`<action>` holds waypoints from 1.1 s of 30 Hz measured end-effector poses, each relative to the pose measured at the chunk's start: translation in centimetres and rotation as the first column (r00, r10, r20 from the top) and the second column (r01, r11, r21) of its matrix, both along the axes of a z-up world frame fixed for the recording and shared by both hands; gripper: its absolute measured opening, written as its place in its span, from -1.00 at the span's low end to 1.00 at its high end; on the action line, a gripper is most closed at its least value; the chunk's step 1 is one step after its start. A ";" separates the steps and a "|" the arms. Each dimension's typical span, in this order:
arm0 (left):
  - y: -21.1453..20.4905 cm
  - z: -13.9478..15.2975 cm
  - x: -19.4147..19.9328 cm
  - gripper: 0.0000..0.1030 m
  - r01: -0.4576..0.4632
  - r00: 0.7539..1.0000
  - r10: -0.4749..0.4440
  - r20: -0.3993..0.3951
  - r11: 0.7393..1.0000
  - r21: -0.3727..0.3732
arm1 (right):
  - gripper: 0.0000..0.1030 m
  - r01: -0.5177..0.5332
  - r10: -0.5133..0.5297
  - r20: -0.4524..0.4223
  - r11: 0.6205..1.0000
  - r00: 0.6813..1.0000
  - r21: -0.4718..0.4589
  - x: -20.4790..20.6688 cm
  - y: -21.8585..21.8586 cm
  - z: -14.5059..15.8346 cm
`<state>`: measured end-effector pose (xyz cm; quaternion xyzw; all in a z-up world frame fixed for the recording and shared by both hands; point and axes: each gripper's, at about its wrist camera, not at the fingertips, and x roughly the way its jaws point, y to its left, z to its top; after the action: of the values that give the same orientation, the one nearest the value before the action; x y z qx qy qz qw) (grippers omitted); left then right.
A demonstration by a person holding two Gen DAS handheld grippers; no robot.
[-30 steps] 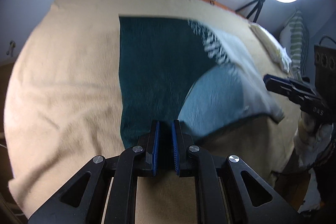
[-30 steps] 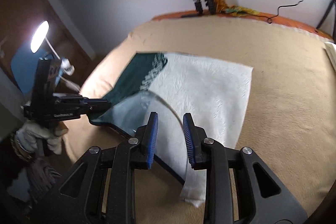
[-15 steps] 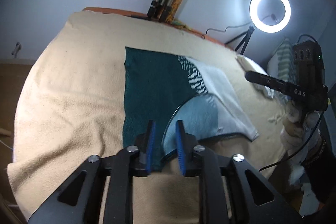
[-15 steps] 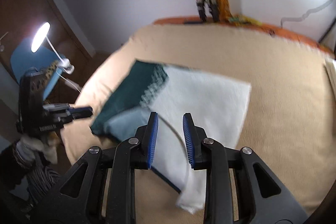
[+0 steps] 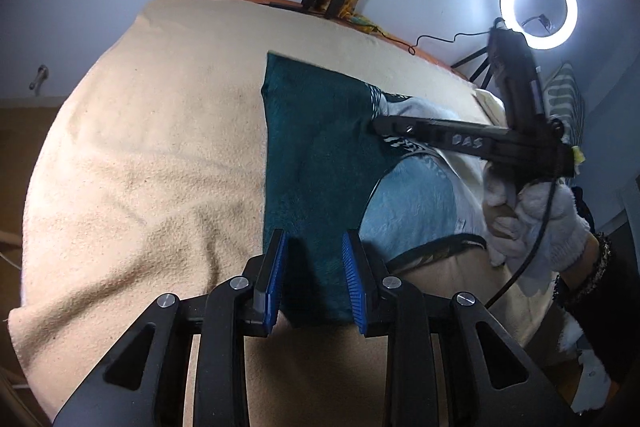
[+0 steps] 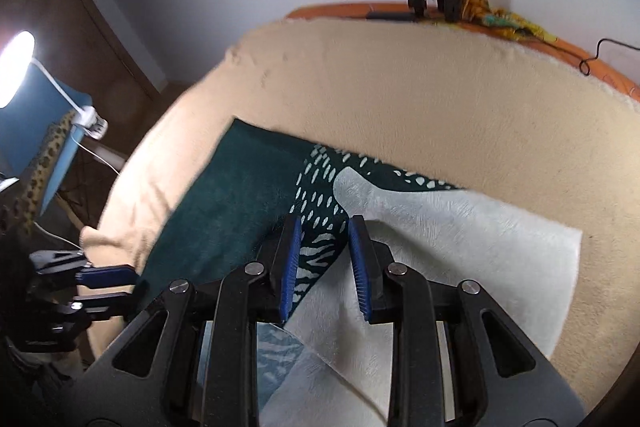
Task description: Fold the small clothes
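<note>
The garment lies partly folded on the blanket, its near hem between the left tool, whose jaws have just been opening, releasing it. The right tool, spread and empty, hovers over the patterned middle, probably to smooth it.

The cloth lies flat on the blanket that covers the bed. The left tool hovers over its near edge. The right tool is above its middle, and a ring light stands behind the bed.
</note>
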<state>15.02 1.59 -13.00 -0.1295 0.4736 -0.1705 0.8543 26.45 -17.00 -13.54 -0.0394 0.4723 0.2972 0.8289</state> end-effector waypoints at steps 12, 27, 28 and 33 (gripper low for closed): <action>1.7 0.6 -0.1 -0.49 -0.055 0.998 0.055 -0.019 0.998 -0.036 | -0.50 0.055 -0.056 0.017 0.995 0.998 0.085 -2.9 -4.0 3.0; 4.1 -3.5 5.7 -0.21 -0.164 0.965 0.065 -0.253 0.906 -0.390 | 0.01 0.332 -0.248 -0.257 0.868 0.934 0.369 -5.5 -19.1 -0.7; 4.1 -3.6 5.8 -0.21 -0.163 0.967 0.062 -0.249 0.899 -0.406 | 0.01 0.332 -0.237 -0.274 0.863 0.932 0.382 -5.3 -19.2 -1.2; 4.1 -4.1 7.2 -0.21 -0.159 0.970 0.048 -0.238 0.866 -0.475 | 0.00 0.337 -0.197 -0.340 0.839 0.919 0.426 -5.0 -18.9 -3.3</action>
<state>22.18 5.64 -17.06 -0.3851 0.4980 -0.2234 0.7442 21.49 -35.88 -16.82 0.2756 0.4988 0.2869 0.7700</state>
